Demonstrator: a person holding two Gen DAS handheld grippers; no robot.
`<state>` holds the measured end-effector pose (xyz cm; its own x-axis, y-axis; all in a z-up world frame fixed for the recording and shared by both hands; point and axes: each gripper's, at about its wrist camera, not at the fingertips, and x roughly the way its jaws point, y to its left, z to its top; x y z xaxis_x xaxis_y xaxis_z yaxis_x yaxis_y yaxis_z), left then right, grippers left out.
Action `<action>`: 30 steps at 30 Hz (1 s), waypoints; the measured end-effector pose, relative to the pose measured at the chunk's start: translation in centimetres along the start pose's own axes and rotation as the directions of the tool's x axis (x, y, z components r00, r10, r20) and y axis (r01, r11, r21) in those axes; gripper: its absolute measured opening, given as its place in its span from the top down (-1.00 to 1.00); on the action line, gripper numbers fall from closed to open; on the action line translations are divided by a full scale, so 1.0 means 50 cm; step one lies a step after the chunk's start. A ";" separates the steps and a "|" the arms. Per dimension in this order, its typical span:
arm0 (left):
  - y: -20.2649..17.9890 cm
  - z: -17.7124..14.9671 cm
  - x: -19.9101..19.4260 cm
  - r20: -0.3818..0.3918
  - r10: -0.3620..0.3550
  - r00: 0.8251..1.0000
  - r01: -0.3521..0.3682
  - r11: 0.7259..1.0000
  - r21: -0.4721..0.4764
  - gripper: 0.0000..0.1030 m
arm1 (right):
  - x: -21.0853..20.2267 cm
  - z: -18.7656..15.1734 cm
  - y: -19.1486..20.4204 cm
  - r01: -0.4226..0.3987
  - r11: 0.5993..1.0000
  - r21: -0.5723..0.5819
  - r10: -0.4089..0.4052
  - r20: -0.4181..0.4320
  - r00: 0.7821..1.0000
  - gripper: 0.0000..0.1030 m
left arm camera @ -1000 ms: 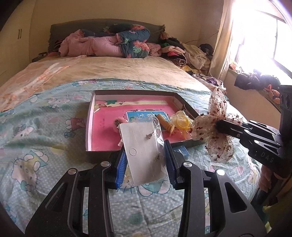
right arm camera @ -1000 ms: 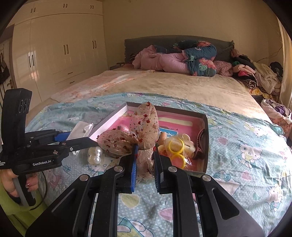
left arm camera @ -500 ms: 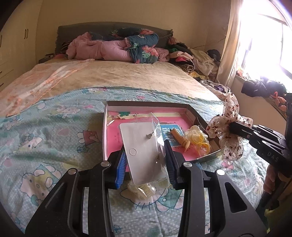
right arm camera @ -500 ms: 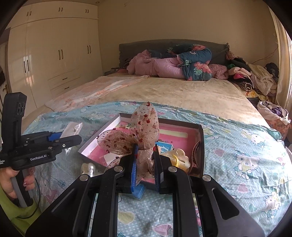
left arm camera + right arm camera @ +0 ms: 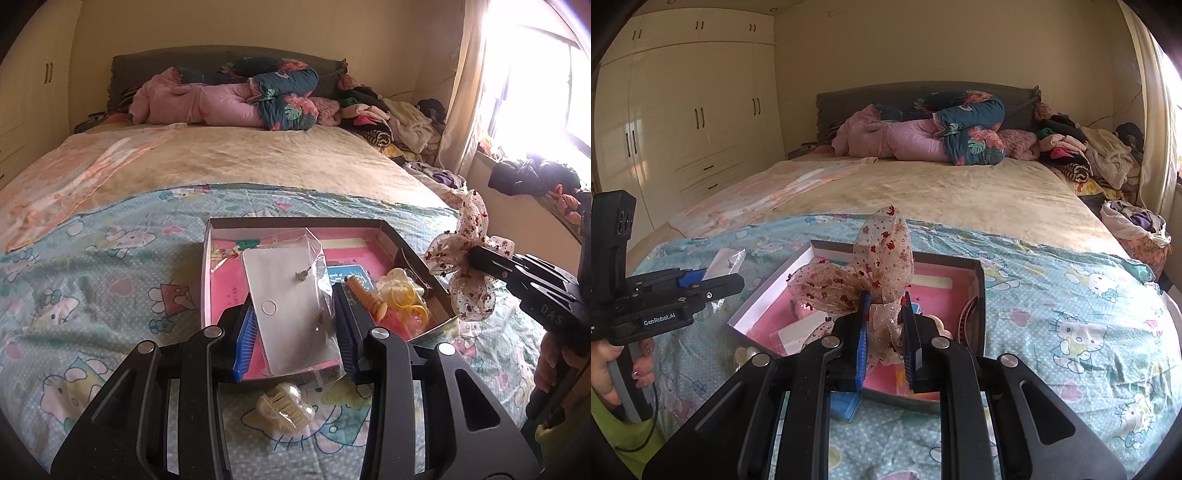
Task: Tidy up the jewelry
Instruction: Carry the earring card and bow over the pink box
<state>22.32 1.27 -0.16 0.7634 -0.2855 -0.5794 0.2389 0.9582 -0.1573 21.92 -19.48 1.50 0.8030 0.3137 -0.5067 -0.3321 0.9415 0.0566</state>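
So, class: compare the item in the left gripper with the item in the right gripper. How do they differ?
The earring card is flat, stiff and white in a clear sleeve; the mesh bow is puffy, sheer and speckled red. The left gripper spans the card's width; the right gripper pinches the bow's middle. Both are held above the pink-lined box.

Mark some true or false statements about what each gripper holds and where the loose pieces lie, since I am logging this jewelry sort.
1. The right gripper is shut on the sheer bow hair clip. True.
2. The left gripper is empty. False: it is shut on a bagged white earring card.
3. The open box has a pink floor. True.
4. The yellow hair ties lie on the bedspread outside the box. False: they lie inside it, by its right wall.
5. A cream claw clip lies on the cartoon-cat bedspread, outside the box. True.
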 end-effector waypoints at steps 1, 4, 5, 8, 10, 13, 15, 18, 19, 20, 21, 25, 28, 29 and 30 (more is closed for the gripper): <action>-0.001 0.001 0.004 0.000 -0.002 1.000 0.002 1.000 0.002 0.43 | 0.001 0.001 -0.003 0.003 1.000 0.002 -0.003 0.000 1.000 0.71; -0.007 0.008 0.016 -0.003 -0.007 1.000 0.007 1.000 0.008 0.43 | 0.006 0.006 -0.015 0.020 1.000 0.009 -0.020 0.003 1.000 0.71; -0.009 0.011 0.021 -0.006 -0.011 1.000 0.011 1.000 0.008 0.43 | 0.009 0.009 -0.021 0.023 1.000 0.014 -0.023 0.002 1.000 0.71; -0.017 0.019 0.036 -0.012 -0.018 1.000 0.018 1.000 0.014 0.43 | 0.018 0.014 -0.035 0.041 0.999 0.021 -0.041 -0.001 0.999 0.71; -0.022 0.026 0.049 -0.017 -0.020 1.000 0.020 1.000 0.023 0.43 | 0.027 0.018 -0.046 0.059 0.998 0.021 -0.059 -0.004 0.998 0.70; -0.030 0.034 0.072 -0.031 -0.023 0.999 0.024 0.999 0.034 0.43 | 0.040 0.023 -0.064 0.073 0.997 0.035 -0.072 -0.012 0.997 0.70; -0.033 0.039 0.089 -0.042 -0.021 0.999 0.023 0.999 0.042 0.43 | 0.049 0.025 -0.073 0.083 0.996 0.041 -0.083 -0.015 0.996 0.70; -0.034 0.040 0.116 -0.067 -0.032 0.997 0.035 0.999 0.042 0.43 | 0.069 0.029 -0.087 0.094 0.994 0.050 -0.093 -0.027 0.995 0.70; -0.036 0.039 0.124 -0.076 -0.032 0.997 0.036 0.998 0.046 0.42 | 0.077 0.029 -0.091 0.096 0.994 0.054 -0.095 -0.034 0.995 0.70; -0.039 0.037 0.132 -0.085 -0.033 0.996 0.038 0.998 0.049 0.42 | 0.084 0.031 -0.095 0.097 0.994 0.058 -0.095 -0.039 0.995 0.70; -0.039 0.036 0.139 -0.092 -0.036 0.995 0.040 0.998 0.050 0.42 | 0.091 0.031 -0.098 0.097 0.993 0.064 -0.095 -0.044 0.995 0.70; -0.048 0.023 0.171 -0.137 -0.047 0.989 0.056 0.996 0.062 0.42 | 0.122 0.031 -0.106 0.086 0.993 0.082 -0.081 -0.071 0.994 0.69; -0.056 0.010 0.187 -0.161 -0.050 0.986 0.063 0.995 0.077 0.42 | 0.144 0.029 -0.107 0.085 0.993 0.081 -0.077 -0.091 0.993 0.69; -0.057 0.006 0.191 -0.165 -0.051 0.985 0.064 0.995 0.080 0.42 | 0.151 0.028 -0.107 0.087 0.993 0.078 -0.079 -0.098 0.992 0.69; -0.059 0.002 0.195 -0.174 -0.051 0.983 0.066 0.994 0.083 0.42 | 0.156 0.026 -0.108 0.089 0.993 0.077 -0.081 -0.102 0.991 0.69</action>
<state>29.13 -4.33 -5.29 0.6344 -0.3261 -0.7009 0.3375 0.9325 -0.1283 30.64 -21.97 -1.63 0.7730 0.2218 -0.5944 -0.2199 0.9725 0.0770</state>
